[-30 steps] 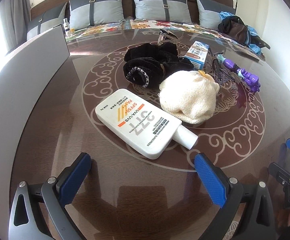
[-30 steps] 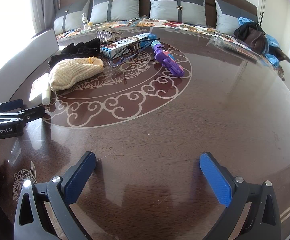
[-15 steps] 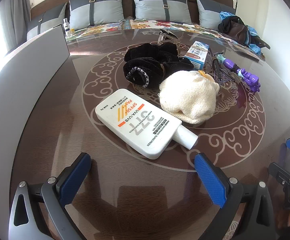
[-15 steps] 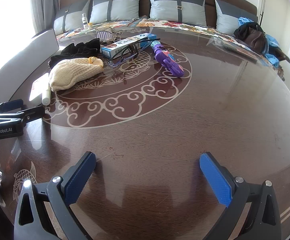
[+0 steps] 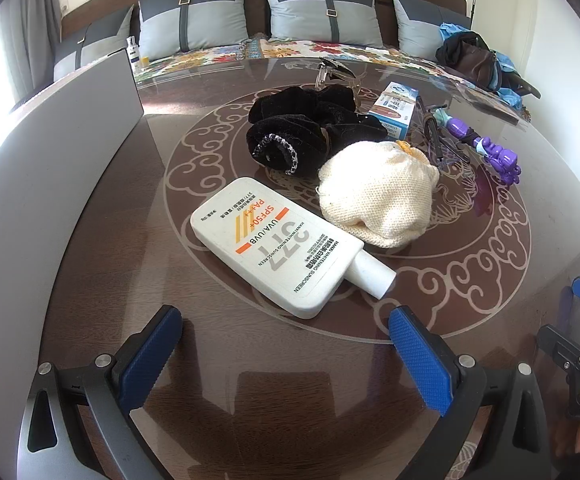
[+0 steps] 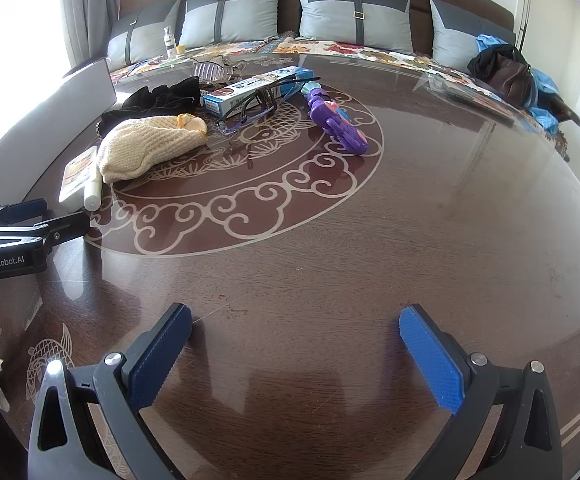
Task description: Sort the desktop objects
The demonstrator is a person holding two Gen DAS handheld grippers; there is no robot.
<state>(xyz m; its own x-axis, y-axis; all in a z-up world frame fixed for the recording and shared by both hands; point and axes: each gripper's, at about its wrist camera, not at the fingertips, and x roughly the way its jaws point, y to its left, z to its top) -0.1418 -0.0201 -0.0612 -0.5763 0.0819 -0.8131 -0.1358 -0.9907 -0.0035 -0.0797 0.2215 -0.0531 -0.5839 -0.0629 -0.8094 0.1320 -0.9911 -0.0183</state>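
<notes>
Just ahead of the left gripper [image 5: 284, 330], near the round brown glass-topped table's [image 6: 410, 240] left edge, lies a flat white sunscreen bottle [image 5: 278, 248]. A cream knitted pouch [image 5: 378, 188] touches it. Both grippers are wide open and hold nothing. The right gripper [image 6: 296, 330] hovers over bare table.

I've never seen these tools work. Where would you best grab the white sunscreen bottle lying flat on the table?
Probably across the narrow cap of the sunscreen bottle, from above: the flat body looks wide for the left gripper's open fingers.
</notes>
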